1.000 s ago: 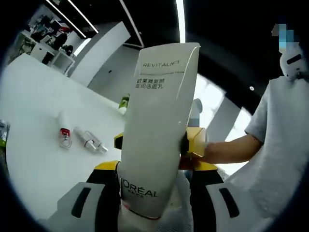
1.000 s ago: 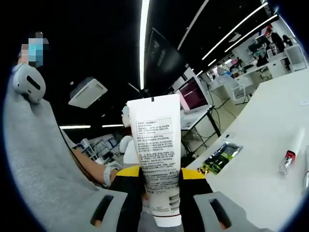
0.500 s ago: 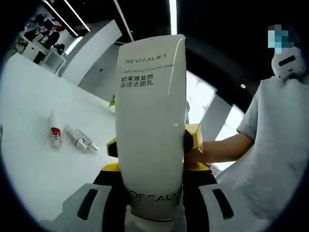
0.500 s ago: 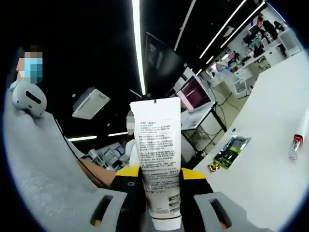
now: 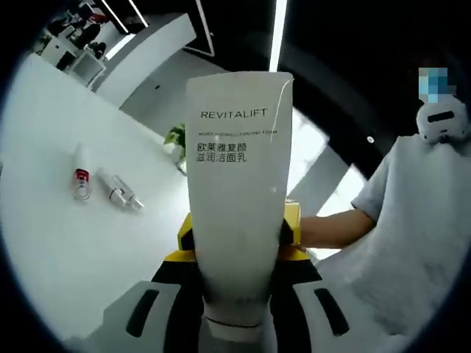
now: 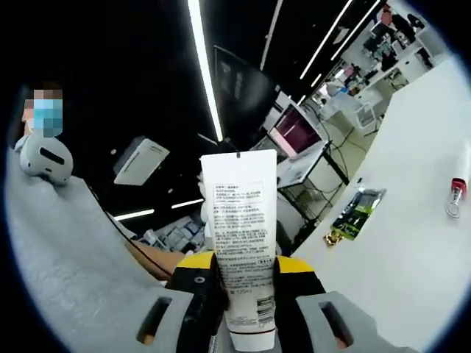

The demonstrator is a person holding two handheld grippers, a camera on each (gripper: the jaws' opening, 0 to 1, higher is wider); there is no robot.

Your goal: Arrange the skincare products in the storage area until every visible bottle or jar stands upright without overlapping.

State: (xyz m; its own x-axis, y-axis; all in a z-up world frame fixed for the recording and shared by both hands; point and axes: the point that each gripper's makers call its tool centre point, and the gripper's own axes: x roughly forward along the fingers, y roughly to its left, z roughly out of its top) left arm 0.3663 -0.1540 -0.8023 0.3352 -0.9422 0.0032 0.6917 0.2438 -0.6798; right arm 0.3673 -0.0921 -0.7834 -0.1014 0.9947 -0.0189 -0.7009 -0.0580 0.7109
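I have the white Revitalift tube (image 5: 237,198) up in the air off the desk (image 5: 66,243), gripped from both sides at once: in the left gripper view my left gripper (image 5: 234,312) has its jaws clenched on the tube's lower end near the cap, with the printed front facing me, and in the right gripper view my right gripper (image 6: 246,309) is clenched on the same tube (image 6: 241,250), showing me the back label's fine print. The tube stands crimped end up in both views. Past it, in the left gripper view, the yellow body of the right gripper peeks out on either side of the tube. On the desk beyond, well apart from the tube, lie a small white tube with a red band (image 5: 80,173) and, just beside it, a clear pump vial (image 5: 118,191). In the right gripper view a green packet (image 6: 356,212) lies flat on the desk (image 6: 412,250). A person in a grey shirt (image 5: 412,243) stands close behind the tube.
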